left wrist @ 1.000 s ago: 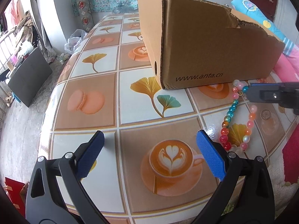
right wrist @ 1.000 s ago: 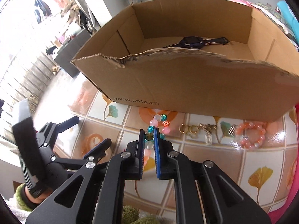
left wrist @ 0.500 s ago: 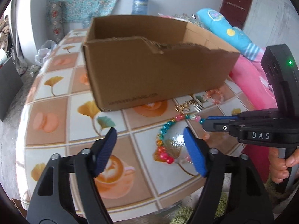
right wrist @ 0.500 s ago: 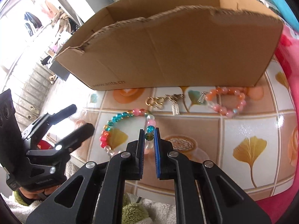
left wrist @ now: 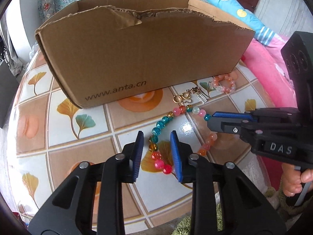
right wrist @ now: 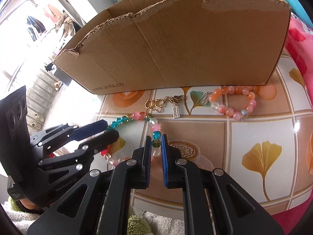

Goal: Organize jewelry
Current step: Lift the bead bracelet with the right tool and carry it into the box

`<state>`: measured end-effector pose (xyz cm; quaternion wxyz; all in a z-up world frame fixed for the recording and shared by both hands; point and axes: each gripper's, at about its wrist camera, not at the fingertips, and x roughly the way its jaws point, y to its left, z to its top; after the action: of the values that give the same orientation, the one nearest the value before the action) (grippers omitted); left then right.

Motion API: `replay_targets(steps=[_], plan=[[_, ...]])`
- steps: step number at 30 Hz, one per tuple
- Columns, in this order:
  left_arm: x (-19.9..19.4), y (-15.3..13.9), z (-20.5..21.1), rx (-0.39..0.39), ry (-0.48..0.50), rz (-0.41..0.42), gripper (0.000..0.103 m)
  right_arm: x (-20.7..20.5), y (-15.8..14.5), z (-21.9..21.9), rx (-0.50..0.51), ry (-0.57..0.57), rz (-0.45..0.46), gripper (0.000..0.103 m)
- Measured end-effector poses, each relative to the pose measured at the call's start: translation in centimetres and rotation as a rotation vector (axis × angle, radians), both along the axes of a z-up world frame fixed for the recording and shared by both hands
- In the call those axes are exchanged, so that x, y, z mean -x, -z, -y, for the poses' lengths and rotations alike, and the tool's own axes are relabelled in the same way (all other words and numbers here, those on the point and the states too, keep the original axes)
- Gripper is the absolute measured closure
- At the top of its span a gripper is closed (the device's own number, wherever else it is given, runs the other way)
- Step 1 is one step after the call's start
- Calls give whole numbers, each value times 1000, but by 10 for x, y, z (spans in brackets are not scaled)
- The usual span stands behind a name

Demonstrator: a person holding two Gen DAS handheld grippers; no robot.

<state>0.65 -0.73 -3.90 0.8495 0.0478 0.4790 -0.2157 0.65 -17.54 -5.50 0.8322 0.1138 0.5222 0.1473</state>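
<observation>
Tiled tabletop (left wrist: 58, 117) with ginkgo-leaf and coffee-cup prints; a cardboard box (left wrist: 140, 54), top edge torn ragged, stands across the far part of it, printed web address on its near wall. Multicoloured bead bracelet (left wrist: 156, 131) lies stretched out on the tabletop in front of the box, toward the near edge. Right gripper (right wrist: 156, 143) is clamped on it: blue pads pinch a green-and-amber bead, a teal bead sitting just past the tips, and the strand runs off to the left in the right wrist view toward the other tool. Left gripper (left wrist: 156, 143) is over the opposite stretch of the same bracelet, where teal, amber, orange and pink beads run between its blue pads (left wrist: 175, 150). Its jaws have just been closing, yet a gap still shows on each side of the beads, so the pads are not pressing on them. Between bracelet and box wall, near the wall, sits a small gold-coloured piece with rings and chain (right wrist: 162, 103), a little silver abacus-like charm (right wrist: 175, 112) touching its chain end. To the right of these lies a closed loop of orange and pink beads (right wrist: 234, 101), close against the foot of the box, a second small silver charm (right wrist: 205, 98) at its left side. A hand (left wrist: 295, 182) grips the right tool's handle at the right edge of the left wrist view. Pink fabric (left wrist: 264, 58) lies beyond the tabletop's right edge.
</observation>
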Motion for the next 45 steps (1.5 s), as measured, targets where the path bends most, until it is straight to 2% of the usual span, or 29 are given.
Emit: replay_targets(steps=[2,9,16,18,19,27,33,37,45], plan=[[-1,0,2,-8,-2,1,82,1,-1,-5,16,-5,5,92],[-8,-1,10,-39,21,0,82,-5,0,-18,65,-12,23,92],[-13,0,18,-40,43,21,82,-6,-4,-36,164,-40,65,92],[-13,0,20,-38,46,32,86,-4,-4,-42,197,-46,82,92],[-13,1,21,-39,47,34,92,-3,-4,-45,210,-46,90,92],[-9,-5,12,34,43,17,95,8,-15,-37,155,-6,104,93],[12,-40,-4,106,38,86,95,27,-42,-32,132,2,170,93],[25,-66,-11,154,41,134,95,36,-69,-32,118,2,241,93],[39,-129,-13,209,71,283,94,51,-129,-36,92,-20,413,93]])
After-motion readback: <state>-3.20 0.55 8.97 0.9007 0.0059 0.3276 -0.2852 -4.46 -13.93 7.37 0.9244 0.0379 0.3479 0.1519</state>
